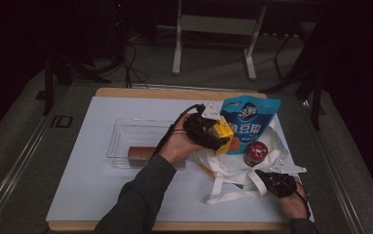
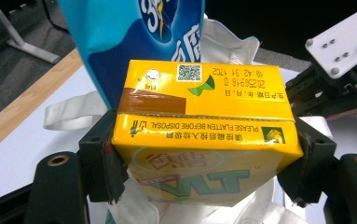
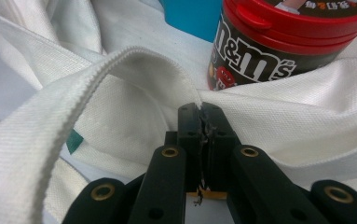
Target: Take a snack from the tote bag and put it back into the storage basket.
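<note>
Right tool [image 3: 199, 116] pinching white bag [image 3: 120, 93], left tool [image 2: 204, 154] raised, clamping yellow carton [image 2: 204, 121]

You have a yellow drink carton [image 2: 204, 135] clamped by its two narrow ends, lifted off the table above the mouth of a white cloth tote bag [image 1: 233, 170]. The carton is a rectangular box, tilted with its flat top turned towards the left gripper view's camera; that top carries a QR code, a printed date and a brown folded flap. Green and red lettering runs across its front. The tote bag lies crumpled on the white table cover, its fabric pinched near the edge, one woven strap [image 3: 73, 116] arching up beside the pinch.
</note>
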### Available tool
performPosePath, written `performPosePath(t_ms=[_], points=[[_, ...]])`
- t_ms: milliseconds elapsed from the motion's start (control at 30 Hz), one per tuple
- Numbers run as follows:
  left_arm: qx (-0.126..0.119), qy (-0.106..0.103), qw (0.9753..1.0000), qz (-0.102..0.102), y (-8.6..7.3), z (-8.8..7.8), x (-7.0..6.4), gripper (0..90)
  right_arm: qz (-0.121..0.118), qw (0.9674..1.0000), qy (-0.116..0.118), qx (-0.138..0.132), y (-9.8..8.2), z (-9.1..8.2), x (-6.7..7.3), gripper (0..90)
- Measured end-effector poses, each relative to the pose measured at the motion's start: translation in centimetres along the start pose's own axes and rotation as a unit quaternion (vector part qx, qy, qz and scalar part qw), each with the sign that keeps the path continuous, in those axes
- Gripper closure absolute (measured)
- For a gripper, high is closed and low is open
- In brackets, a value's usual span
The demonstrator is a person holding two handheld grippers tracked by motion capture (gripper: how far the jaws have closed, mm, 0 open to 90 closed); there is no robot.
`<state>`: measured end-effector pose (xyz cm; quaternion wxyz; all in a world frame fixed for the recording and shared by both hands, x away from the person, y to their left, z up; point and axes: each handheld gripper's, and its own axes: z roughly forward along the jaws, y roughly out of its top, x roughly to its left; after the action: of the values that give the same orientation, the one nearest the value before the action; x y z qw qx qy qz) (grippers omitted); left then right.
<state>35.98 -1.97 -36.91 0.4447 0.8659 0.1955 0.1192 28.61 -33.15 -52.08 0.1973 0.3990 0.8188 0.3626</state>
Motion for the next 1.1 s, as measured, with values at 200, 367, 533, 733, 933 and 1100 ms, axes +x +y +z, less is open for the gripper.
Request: performPosePath(t_ms=[200,367,533,733,933,1100], points=[[-0.003,0.013,0.9999,-0.002,-0.2,-1.0,0.4,28.5,0.0,1.0,0.0,0.0,0.0,0.0,0.0,87.3],[-0.006,0.021,0.9997,-0.01,-0.6,-1.7,0.9,28.5,0.0,1.0,-0.001,0.0,0.0,0.0,0.0,87.3],[-0.01,0.031,0.9994,-0.013,-0.8,-2.4,1.4,28.5,0.0,1.0,-0.001,0.0,0.0,0.0,0.0,87.2],[-0.004,0.048,0.9987,-0.017,-1.3,-3.1,1.9,28.5,0.0,1.0,-0.001,0.0,0.0,0.0,0.0,87.3],[-0.005,0.057,0.998,-0.026,-1.8,-3.6,2.5,28.4,0.0,1.0,-0.001,0.0,0.0,0.0,0.0,87.2],[-0.003,0.066,0.9973,-0.031,-2.2,-4.1,2.9,28.4,0.0,1.0,-0.001,0.0,0.0,0.0,0.0,87.3]])
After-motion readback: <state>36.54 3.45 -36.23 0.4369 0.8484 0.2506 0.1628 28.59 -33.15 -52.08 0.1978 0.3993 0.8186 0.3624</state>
